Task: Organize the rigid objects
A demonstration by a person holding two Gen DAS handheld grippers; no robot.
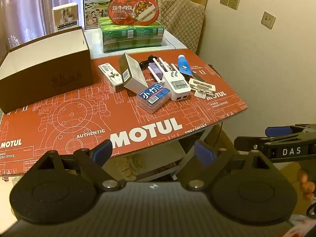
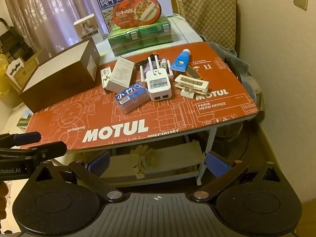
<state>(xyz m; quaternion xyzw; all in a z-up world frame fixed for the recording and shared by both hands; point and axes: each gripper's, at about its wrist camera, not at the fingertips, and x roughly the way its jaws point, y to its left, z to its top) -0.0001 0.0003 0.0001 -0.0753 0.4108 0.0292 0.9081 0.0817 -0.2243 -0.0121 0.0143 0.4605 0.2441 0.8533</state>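
Note:
A cluster of small items lies on the red MOTUL mat (image 1: 83, 118) (image 2: 177, 116): a white router with antennas (image 1: 176, 86) (image 2: 159, 85), a clear case with a blue label (image 1: 154, 97) (image 2: 131, 97), a grey-white carton (image 1: 131, 75) (image 2: 120, 75), a slim printed box (image 1: 109, 77), a blue tube (image 1: 183, 64) (image 2: 180, 60) and a white clip holder (image 1: 201, 87) (image 2: 191, 85). An open brown box (image 1: 45, 69) (image 2: 61, 77) stands at the left. My left gripper (image 1: 154, 153) and right gripper (image 2: 158, 163) are both open and empty, short of the table's front edge.
Behind the mat stand green drink packs (image 1: 131, 35) with an oval meal tub (image 1: 134, 9), a milk carton box (image 1: 102, 4) and a small white box (image 1: 66, 16). A quilted chair (image 1: 183, 21) and wall are at the right. A shelf with gloves (image 2: 144, 160) sits under the table.

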